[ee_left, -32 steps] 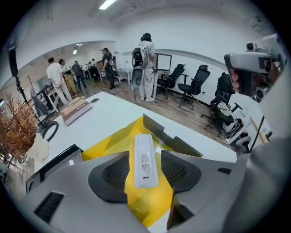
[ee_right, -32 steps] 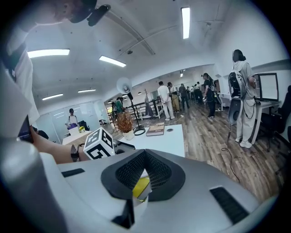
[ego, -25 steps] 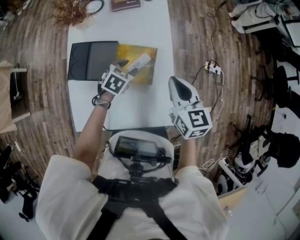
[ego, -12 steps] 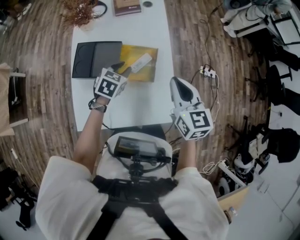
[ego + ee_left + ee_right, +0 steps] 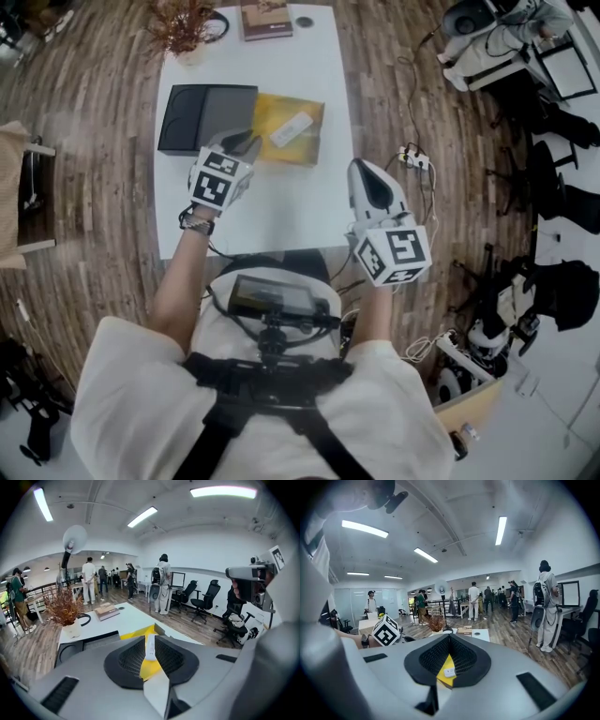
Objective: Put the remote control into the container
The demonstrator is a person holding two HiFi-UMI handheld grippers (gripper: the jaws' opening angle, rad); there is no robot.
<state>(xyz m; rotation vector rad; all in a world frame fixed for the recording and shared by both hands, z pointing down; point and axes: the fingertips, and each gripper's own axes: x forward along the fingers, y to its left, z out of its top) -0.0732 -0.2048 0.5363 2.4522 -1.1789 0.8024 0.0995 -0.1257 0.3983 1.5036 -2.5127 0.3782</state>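
Observation:
The white remote control [image 5: 291, 128] lies slantwise inside the yellow container [image 5: 307, 145] on the white table [image 5: 281, 211]. My left gripper [image 5: 247, 142] hovers just left of the container, clear of the remote. Its jaws have just been closing and stand open by a narrow gap, with nothing between them. Through that gap the left gripper view shows the remote [image 5: 150, 648] far ahead on the yellow container [image 5: 140, 633]. My right gripper [image 5: 367, 172] hangs off the table's right edge, its jaws shut and empty. The right gripper view shows the remote [image 5: 449, 671] in the container [image 5: 444, 662].
A black tray [image 5: 206, 117] lies against the container's left side. A vase of dried plants [image 5: 187, 23] and a book [image 5: 267, 17] stand at the table's far end. A power strip with cables [image 5: 412, 157] lies on the wooden floor at right. People stand far off.
My left gripper has drawn back from the remote and risen, its jaws narrowing. The remote stays in the yellow container. My right gripper has also lifted a little.

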